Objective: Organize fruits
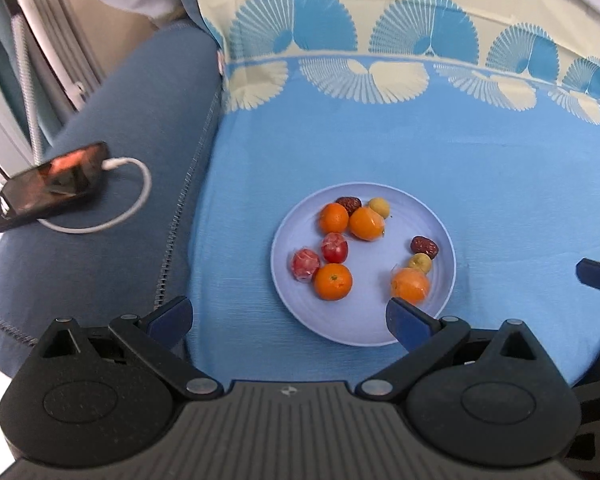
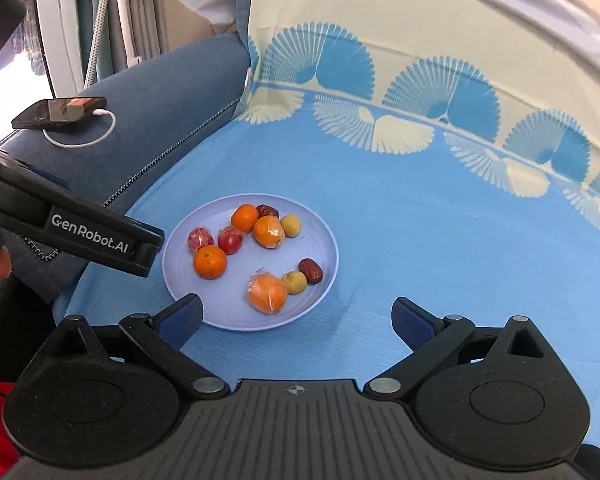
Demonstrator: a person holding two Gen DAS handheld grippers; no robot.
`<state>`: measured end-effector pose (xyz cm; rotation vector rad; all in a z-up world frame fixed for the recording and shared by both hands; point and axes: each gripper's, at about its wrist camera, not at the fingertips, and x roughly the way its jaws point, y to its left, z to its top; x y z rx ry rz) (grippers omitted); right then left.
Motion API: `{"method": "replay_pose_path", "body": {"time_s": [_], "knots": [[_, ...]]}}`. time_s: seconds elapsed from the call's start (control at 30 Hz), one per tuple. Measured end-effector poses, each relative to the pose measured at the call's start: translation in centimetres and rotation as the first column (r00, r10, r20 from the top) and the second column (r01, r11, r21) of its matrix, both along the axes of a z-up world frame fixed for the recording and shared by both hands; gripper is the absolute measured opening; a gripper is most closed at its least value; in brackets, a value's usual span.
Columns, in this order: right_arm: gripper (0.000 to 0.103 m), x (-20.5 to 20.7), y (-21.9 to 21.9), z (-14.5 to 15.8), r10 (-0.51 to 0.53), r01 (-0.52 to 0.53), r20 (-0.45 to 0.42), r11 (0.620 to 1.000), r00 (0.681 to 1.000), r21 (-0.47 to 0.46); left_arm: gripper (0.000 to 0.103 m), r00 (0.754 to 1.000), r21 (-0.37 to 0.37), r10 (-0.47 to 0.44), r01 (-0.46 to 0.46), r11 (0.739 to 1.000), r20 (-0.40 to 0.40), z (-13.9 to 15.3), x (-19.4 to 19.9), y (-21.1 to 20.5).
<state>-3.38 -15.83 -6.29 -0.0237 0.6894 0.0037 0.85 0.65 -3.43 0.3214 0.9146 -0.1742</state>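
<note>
Plate: the pale blue plate [image 1: 296,312] lies flat on a blue patterned cloth [image 1: 500,184] over a soft, sofa-like seat, and it carries every fruit in view.
Fruits: 4 oranges, 2 of them in clear wrap, such as the wrapped orange [image 2: 267,293]; 2 wrapped red fruits [image 1: 305,266]; 2 dark red dates [image 1: 424,247]; 2 small yellow-green fruits [image 2: 294,282].
Grouping: loosely 2 clusters, each mixing kinds, so the fruits are gathered on 1 plate but not sorted by type. That fits either a pile awaiting sorting or fruits collected onto the plate as the finished state.
Left gripper [image 1: 288,314]: fingers spread wide and empty, hovering at the plate's near-left edge; its right finger overlaps the rim beside the wrapped orange.
Right gripper [image 2: 298,314]: fingers spread and empty, low over the cloth at the plate's near-right rim.
Pose: both point forward and downward at the plate, side by side.
Aside: a phone [image 1: 52,184] with a white cable rests on the armrest.
</note>
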Motion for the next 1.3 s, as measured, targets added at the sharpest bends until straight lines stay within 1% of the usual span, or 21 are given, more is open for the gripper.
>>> {"method": "replay_pose_path", "body": {"time_s": [0.07,0.17,0.4,0.73,1.3], "knots": [[0.101,-0.9,0.2,0.3,-0.003,0.003,0.018,1.0,1.0,-0.002,0.103,1.0,0.0,-0.004,0.004,1.0,0.009,0.3,-0.9,0.1],[0.102,-2.0,0.4,0.8,-0.002,0.002,0.034,1.0,0.999,-0.006,0.103,1.0,-0.02,-0.01,0.01,1.0,0.005,0.6,-2.1,0.3],[0.102,-3.4,0.8,1.4,0.007,-0.005,0.064,1.0,0.998,-0.024,0.103,0.999,-0.001,-0.006,0.006,1.0,0.032,1.0,-3.8,0.5],[0.102,-3.7,0.9,1.7,0.003,0.0,0.079,1.0,0.997,-0.03,0.103,0.999,0.0,-0.006,0.006,1.0,0.038,1.4,-4.0,0.4],[0.102,-3.6,1.0,1.6,0.001,0.001,0.075,0.999,0.997,-0.033,0.103,0.999,0.004,-0.002,0.002,1.0,0.038,1.3,-4.0,0.5]]}}
